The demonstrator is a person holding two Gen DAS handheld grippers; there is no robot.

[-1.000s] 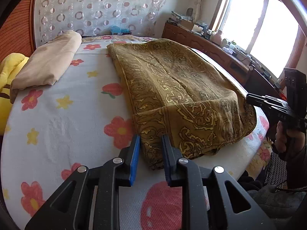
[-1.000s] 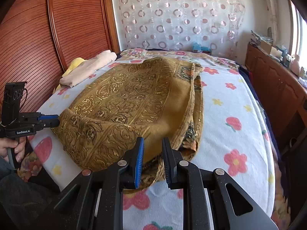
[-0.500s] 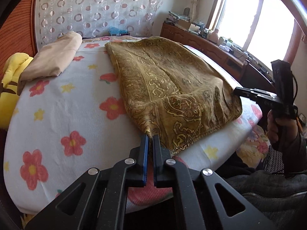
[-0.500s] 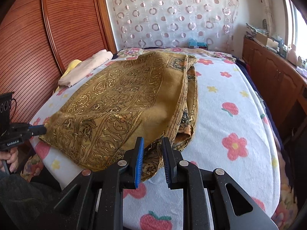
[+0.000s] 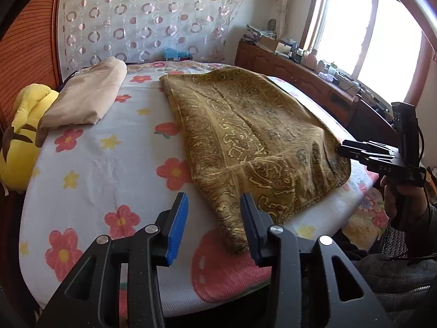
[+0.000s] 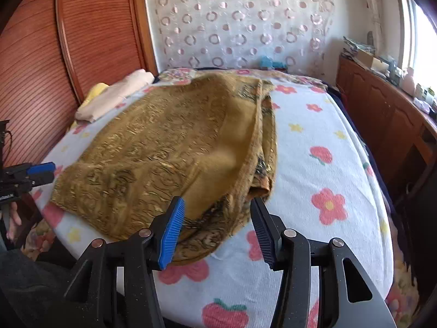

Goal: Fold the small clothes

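Observation:
A golden-brown patterned cloth (image 5: 245, 139) lies folded lengthwise on the flowered bed sheet (image 5: 103, 169); it also shows in the right wrist view (image 6: 164, 150). My left gripper (image 5: 214, 224) is open at the cloth's near left corner, with the corner lying between the fingers. My right gripper (image 6: 217, 229) is open over the cloth's near right corner, and it shows from the side in the left wrist view (image 5: 341, 150). The left gripper shows at the left edge of the right wrist view (image 6: 46, 172).
A folded beige cloth (image 5: 87, 95) and a yellow plush toy (image 5: 19, 136) lie at the bed's left side. A wooden cabinet (image 5: 295, 76) with clutter runs under the window. A wooden wardrobe (image 6: 68, 54) stands to the left. A curtain hangs behind the bed.
Both grippers pulled the cloth's near edge toward the bed's front, then opened and let go. The cloth now lies flat and released.

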